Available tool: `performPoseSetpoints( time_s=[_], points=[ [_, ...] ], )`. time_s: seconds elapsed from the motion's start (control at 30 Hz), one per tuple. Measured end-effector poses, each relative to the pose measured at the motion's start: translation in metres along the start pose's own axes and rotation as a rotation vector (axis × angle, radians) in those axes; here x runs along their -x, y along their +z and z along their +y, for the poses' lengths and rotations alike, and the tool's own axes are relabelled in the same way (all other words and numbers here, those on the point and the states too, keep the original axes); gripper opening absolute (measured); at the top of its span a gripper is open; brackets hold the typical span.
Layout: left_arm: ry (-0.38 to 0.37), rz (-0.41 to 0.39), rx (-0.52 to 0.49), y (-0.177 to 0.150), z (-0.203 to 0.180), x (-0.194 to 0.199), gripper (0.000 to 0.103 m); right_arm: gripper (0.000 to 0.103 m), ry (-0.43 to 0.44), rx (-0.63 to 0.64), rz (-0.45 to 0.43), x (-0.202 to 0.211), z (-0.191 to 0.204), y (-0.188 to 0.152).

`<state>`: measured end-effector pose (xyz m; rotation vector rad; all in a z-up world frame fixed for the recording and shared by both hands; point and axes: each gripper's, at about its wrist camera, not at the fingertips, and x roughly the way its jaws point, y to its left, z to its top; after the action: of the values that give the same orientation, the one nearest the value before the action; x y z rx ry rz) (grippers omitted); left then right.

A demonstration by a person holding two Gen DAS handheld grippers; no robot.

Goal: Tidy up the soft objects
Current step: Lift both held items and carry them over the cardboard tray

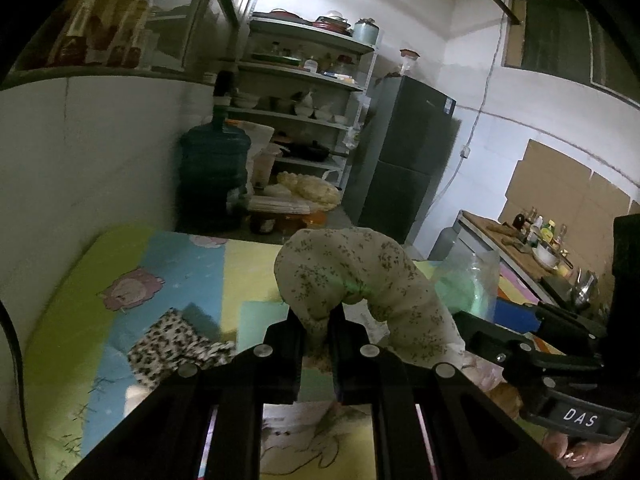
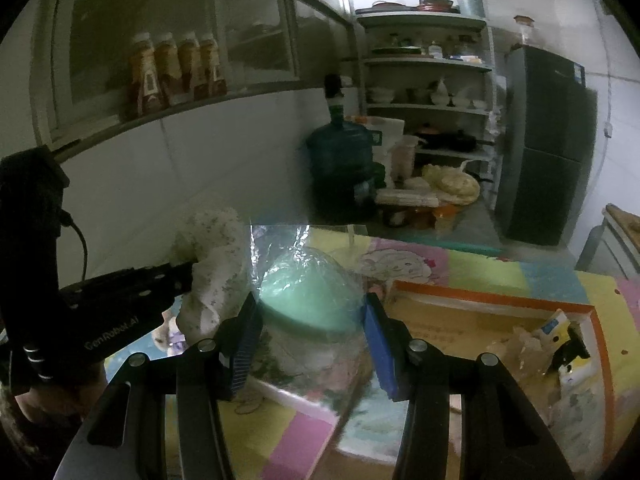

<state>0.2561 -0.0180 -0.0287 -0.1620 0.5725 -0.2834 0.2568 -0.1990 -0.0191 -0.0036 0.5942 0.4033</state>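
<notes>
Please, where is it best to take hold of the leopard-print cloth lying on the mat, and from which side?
Probably from above, at the raised crumpled fold in the middle of the leopard-print cloth. It lies loose and flat on the mat, so no edge offers itself sideways.

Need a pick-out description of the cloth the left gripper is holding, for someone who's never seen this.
Start at the cartoon-print play mat on the floor. Above its middle, the left gripper pinches a cream cloth with tiny dark floral specks, arching over the jaws. The leopard-print cloth lies flat; the mint item in the clear bag is plain.

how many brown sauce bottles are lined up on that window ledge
4 brown plastic sauce bottles stand side by side on the ledge before the window; more may be hidden beyond the frame.
</notes>
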Motion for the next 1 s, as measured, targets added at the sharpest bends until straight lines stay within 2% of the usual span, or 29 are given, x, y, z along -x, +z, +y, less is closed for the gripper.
performPoseSetpoints(
  time_s=[1.0],
  points=[
    [-0.062,0.057,-0.079,0.013,-0.09,-0.067,0.012,0.052,-0.088,-0.116,-0.026,0.03,-0.109,-0.006]
  ],
)
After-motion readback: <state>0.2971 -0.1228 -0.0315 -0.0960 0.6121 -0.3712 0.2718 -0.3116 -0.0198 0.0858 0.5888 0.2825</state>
